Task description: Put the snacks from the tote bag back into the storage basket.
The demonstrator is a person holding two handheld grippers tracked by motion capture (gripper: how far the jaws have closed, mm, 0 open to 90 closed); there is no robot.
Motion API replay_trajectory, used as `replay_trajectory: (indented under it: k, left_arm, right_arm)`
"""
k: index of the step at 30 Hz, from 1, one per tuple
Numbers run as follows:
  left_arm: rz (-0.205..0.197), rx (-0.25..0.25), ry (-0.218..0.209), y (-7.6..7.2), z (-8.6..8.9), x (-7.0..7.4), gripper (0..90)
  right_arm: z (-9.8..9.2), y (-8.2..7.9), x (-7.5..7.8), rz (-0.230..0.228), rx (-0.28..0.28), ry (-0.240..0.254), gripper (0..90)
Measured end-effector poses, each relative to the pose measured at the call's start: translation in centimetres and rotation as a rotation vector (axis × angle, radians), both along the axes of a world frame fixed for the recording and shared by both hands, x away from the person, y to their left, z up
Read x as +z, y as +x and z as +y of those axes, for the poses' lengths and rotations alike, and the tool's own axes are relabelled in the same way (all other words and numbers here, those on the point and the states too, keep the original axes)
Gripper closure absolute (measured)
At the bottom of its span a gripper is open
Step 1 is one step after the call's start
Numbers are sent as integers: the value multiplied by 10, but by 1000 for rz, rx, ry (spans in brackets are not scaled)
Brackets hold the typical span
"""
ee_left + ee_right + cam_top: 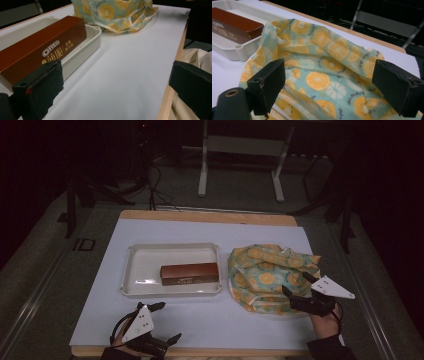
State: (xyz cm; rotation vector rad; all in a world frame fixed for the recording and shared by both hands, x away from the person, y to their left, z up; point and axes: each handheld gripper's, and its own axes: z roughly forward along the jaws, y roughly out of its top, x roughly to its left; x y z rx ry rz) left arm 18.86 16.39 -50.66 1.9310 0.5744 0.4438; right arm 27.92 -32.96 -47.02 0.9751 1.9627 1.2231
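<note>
A white tray (172, 246) sits left of centre on the table, with a brown Oreo box (190, 273) lying lengthwise in it. To the tray's right lies a crumpled teal cloth bag (265, 270) printed with orange slices. My right gripper (295, 282) hovers at the bag's near right edge, open, its jaws wide apart over the cloth (324, 62) without pressing on it. My left gripper (169, 321) rests near the table's front edge, below the tray, open and holding nothing. In the left gripper view, the box (42, 47) and tray (92, 37) lie just beyond its left jaw.
A white mat (210, 320) covers the wooden table, whose front edge (172, 90) runs close to my left gripper. Beyond the far edge stand the white legs of a metal frame (202, 175) in a dark room.
</note>
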Motion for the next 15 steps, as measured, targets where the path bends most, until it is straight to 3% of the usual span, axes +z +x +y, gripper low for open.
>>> replay_trajectory:
  k: [4,10,15]
  left_arm:
    - [0,0,3,0,0,0,0]
    - [1,2,4,0,1,0,0]
    - [1,4,0,0,2,0,0]
  right_arm:
    - [-4,-10,-2,-31,-8,2,135]
    - [-5,-19,-12,-9,-2,-13,132]
    - [-6,-23,-18,-12,1,-66,131]
